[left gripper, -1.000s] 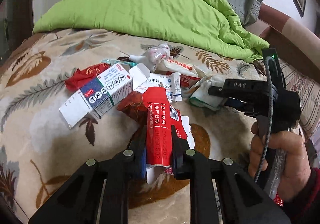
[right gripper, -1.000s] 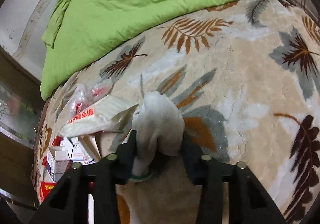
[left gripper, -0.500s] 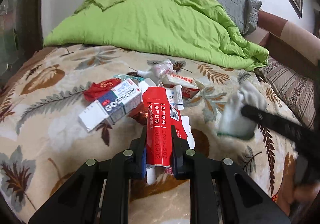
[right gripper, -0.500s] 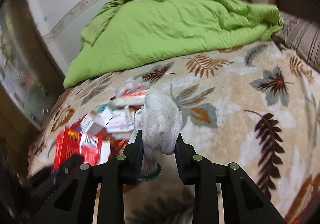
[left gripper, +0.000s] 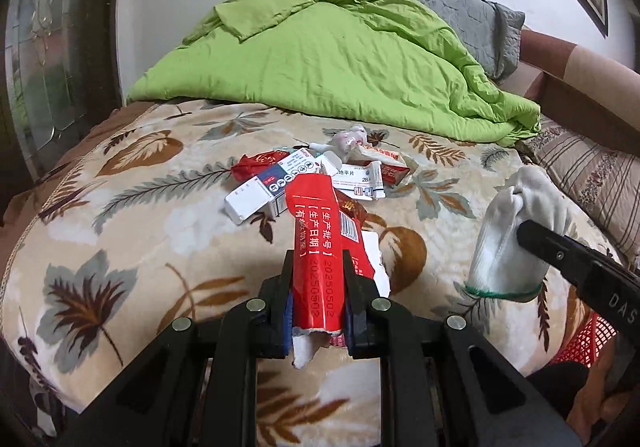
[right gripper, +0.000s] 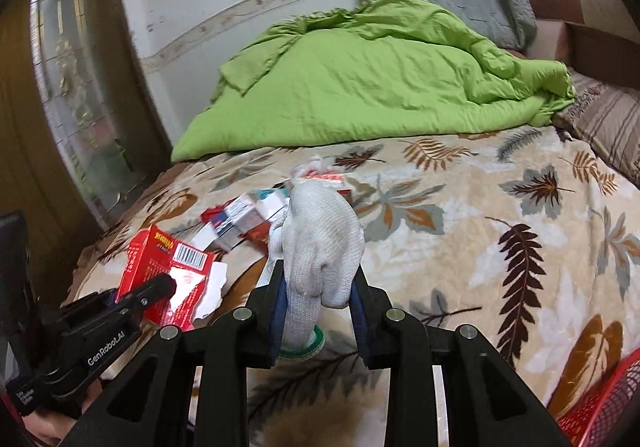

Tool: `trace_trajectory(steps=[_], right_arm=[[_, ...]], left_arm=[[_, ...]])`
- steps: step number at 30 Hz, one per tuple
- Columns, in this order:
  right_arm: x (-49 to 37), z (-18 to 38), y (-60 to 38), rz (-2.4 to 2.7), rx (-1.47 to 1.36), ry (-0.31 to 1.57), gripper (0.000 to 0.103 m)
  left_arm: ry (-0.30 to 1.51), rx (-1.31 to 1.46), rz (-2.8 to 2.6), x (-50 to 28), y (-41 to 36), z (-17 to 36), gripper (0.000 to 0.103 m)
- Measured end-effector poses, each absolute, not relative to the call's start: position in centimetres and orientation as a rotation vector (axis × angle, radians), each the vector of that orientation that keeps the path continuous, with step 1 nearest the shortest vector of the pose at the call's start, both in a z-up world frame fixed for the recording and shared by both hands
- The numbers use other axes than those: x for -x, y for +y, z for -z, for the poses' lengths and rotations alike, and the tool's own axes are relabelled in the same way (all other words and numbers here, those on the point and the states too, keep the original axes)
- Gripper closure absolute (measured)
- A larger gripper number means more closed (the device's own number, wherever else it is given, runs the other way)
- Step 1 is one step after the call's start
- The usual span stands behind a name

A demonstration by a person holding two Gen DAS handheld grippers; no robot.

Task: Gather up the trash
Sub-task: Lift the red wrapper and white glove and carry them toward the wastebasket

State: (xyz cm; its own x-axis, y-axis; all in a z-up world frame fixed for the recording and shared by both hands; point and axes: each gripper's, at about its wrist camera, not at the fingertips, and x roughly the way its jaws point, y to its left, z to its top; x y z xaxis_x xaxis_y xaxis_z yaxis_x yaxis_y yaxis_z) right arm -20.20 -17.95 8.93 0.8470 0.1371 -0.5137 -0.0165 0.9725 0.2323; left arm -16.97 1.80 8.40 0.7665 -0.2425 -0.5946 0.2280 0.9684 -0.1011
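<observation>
Left wrist view: my left claw [left gripper: 316,299] pinches a torn red carton [left gripper: 316,247], lifted off the bed [left gripper: 120,247]. My right claw [right gripper: 318,303] clamps a white knit glove [right gripper: 320,243] (green cuff hanging below the pads), also clear of the blanket. Its jaws have just been closing on the glove. Both claws point forward and somewhat downward, level with each other.

Two pieces in hand; most trash is left. The litter pile [left gripper: 320,175] of boxes and wrappers lies beyond the carton, toward the green quilt [left gripper: 340,59]. A red mesh basket [right gripper: 600,407] shows on the near side of the pile, at my right; probably the drop point.
</observation>
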Motion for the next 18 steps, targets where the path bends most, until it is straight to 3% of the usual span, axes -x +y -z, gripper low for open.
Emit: trace_trajectory(steps=[18], right_arm=[[19.97,-8.56,-18.28,-0.085,-0.24,0.559,0.072]], left_arm=[[0.612,-0.029,0.177,16.76,0.99,-8.23,0.085]])
